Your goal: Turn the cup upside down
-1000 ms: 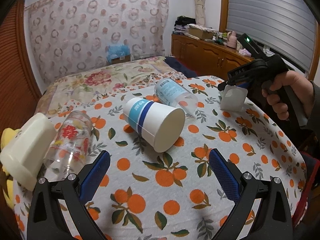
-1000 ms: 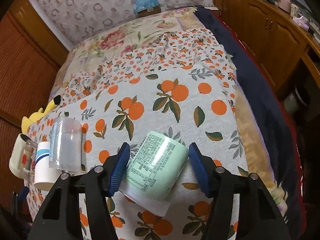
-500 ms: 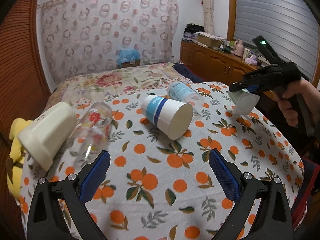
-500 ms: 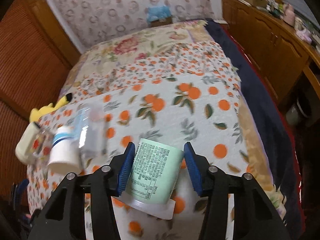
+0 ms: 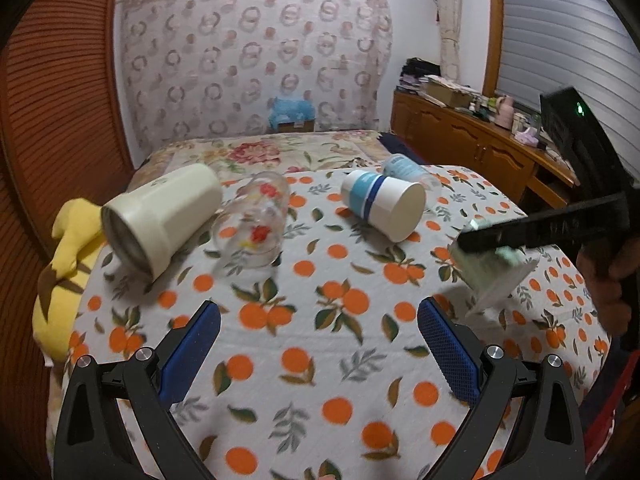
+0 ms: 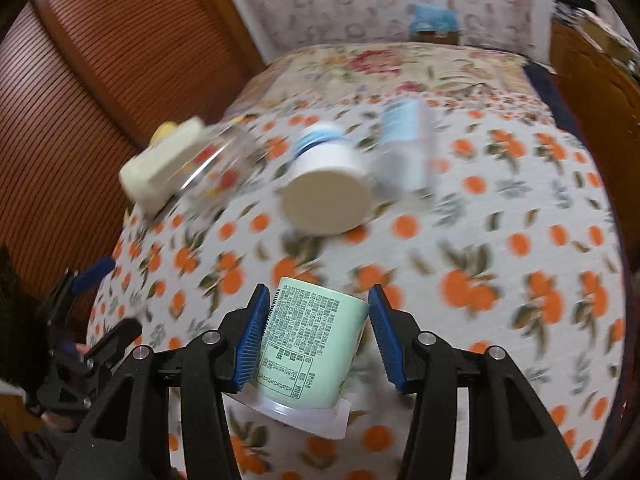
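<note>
My right gripper (image 6: 318, 334) is shut on a pale green cup (image 6: 310, 350) with printed text and a white rim flange, held tilted above the orange-print cloth, base pointing away from me. In the left wrist view the same cup (image 5: 490, 270) hangs in the right gripper (image 5: 520, 236) at the right, rim pointing down and to the right. My left gripper (image 5: 318, 338) is open and empty, low over the near part of the table.
Lying on their sides on the cloth: a cream mug (image 5: 160, 220), a clear glass with red print (image 5: 256, 220), a white-and-blue paper cup (image 5: 382, 204), and a clear cup with blue label (image 5: 408, 170). A yellow plush (image 5: 64, 256) sits at the left edge. A bed lies behind.
The right gripper closed on the green cup, lifted it off the cloth, and swung it toward the near right of the table while tilting it. The left gripper drew back and rose.
</note>
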A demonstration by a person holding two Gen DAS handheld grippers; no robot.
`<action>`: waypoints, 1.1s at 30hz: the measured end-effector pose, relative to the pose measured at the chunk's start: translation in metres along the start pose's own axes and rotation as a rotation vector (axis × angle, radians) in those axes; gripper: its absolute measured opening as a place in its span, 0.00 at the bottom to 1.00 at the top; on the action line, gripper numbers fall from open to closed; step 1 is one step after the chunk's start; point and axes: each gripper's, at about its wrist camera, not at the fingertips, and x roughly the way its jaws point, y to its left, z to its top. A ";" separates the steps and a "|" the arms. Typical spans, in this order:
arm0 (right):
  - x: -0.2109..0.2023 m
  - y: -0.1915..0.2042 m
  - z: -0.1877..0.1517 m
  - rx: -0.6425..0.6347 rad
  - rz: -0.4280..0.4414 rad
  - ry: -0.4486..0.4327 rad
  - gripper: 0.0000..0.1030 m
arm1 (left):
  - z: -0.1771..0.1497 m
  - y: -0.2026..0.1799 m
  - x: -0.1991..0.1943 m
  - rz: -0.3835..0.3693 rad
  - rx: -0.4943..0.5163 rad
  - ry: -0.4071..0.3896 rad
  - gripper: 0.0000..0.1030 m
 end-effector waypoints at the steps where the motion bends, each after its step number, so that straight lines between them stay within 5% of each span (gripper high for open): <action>1: 0.004 0.003 -0.002 -0.006 -0.001 0.006 0.52 | -0.002 0.003 -0.002 0.005 -0.005 0.001 0.92; 12: 0.022 0.011 -0.004 -0.040 -0.026 -0.013 0.60 | -0.003 0.012 -0.003 0.012 -0.013 0.016 0.92; 18: -0.009 0.004 -0.016 -0.056 -0.022 -0.139 0.64 | 0.006 -0.002 0.004 -0.019 0.005 0.027 0.92; 24: -0.048 -0.009 -0.051 -0.093 -0.125 -0.318 0.76 | 0.024 -0.023 0.015 -0.067 0.024 0.040 0.92; 33: -0.061 -0.020 -0.094 -0.112 -0.210 -0.413 0.84 | 0.044 -0.059 0.052 -0.137 0.027 0.158 0.82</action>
